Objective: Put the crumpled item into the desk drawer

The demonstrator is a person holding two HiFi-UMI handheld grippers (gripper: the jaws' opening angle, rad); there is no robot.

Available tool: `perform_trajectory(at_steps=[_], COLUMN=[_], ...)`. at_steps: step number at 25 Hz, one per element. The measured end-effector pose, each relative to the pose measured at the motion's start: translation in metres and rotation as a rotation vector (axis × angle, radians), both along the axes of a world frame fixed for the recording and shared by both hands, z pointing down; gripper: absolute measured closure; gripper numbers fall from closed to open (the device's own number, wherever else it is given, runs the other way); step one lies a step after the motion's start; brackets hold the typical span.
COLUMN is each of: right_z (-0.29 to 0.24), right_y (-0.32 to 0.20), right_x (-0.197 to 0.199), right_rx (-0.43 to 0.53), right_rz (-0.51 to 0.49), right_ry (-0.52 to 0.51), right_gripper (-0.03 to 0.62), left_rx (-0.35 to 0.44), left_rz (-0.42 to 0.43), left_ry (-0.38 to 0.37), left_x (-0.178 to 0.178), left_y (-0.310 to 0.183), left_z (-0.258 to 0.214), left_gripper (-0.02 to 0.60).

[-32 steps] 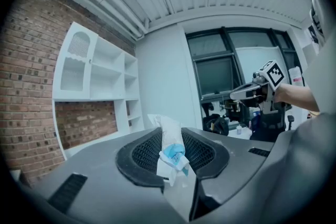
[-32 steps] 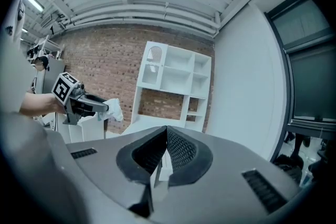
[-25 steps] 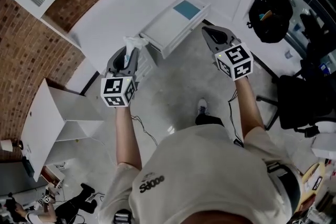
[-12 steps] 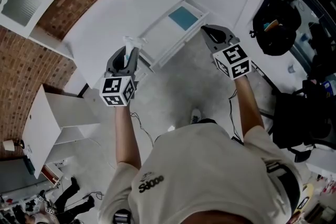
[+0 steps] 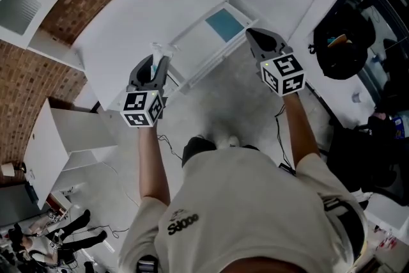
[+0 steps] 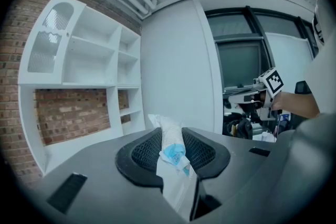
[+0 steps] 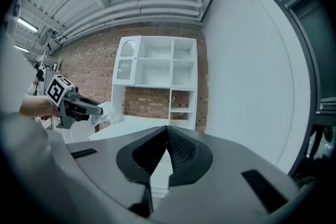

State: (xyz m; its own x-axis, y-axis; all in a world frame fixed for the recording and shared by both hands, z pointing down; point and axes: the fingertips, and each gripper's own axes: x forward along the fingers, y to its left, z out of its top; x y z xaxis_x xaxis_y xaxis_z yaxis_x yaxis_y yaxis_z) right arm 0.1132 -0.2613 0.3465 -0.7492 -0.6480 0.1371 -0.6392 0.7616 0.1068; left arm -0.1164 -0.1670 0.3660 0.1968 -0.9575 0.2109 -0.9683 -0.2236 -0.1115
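A crumpled white item (image 5: 163, 50) with a blue print sticks out between the pads of my left gripper (image 5: 159, 59), held above the front edge of the white desk (image 5: 128, 35). In the left gripper view the crumpled item (image 6: 172, 150) sits pinched between the jaws of the left gripper (image 6: 171, 136), which are opening slightly. The desk drawer (image 5: 203, 46) stands open, with a blue sheet (image 5: 223, 22) inside. My right gripper (image 5: 253, 34) is shut and empty just right of the drawer. In the right gripper view the right gripper (image 7: 167, 132) has its jaws meeting at the tips.
A white shelf unit (image 7: 157, 76) stands on the desk against a brick wall. A low white cabinet (image 5: 64, 137) is on the floor at left. A black bag (image 5: 337, 41) and dark furniture crowd the right side. Cables (image 5: 167, 149) lie on the grey floor.
The person has stepped slightly and the view has shifted, so the desk and drawer sit a little higher. Both grippers hold nearly the same pose, with the item still in the left one.
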Motion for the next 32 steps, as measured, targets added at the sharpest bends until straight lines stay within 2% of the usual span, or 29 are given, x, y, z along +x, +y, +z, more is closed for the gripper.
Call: perform_trajectory(at_steps=[6,10,15,19,23,28,32], right_z=[0.019,0.031,0.048,0.068,0.103,0.148,0.179], right_y=[-0.031,-0.064,-0.114,-0.149,-0.178,-0.202,-0.221], right_x=[-0.018,-0.033,-0.061,-0.080,-0.096,-0.108,-0.117], right_rx=[-0.032,-0.051,-0.102,-0.154,-0.220,-0.296,-0.351], right_rz=[-0.012,0.018,0.080,0.105,0.132,0.153,0.171], right_ry=[0.009,0.014,0.023,0.035,0.076,0.135,0.161], right_gripper=[0.591,0.591,0.591,0.592,0.591,0.591,0.591], left_rx=[-0.030,-0.055,-0.119,-0.174,-0.247,-0.351,-0.450], left_rz=[0.006,0.027,0.054,0.100,0.147,0.192,0.226], left_ry=[0.038,0.057,0.025,0.021,0.027,-0.014,0.020], left_x=[-0.015,-0.031,-0.066,-0.079,-0.082,-0.078,-0.069], left_y=[-0.039,-0.078,-0.137,-0.183,-0.223,-0.255,-0.270], left_z=[0.026,0.045,0.071,0.098,0.142,0.212,0.270], left_gripper=[0.454,0.454,0.454,0.454,0.454,0.453,0.453])
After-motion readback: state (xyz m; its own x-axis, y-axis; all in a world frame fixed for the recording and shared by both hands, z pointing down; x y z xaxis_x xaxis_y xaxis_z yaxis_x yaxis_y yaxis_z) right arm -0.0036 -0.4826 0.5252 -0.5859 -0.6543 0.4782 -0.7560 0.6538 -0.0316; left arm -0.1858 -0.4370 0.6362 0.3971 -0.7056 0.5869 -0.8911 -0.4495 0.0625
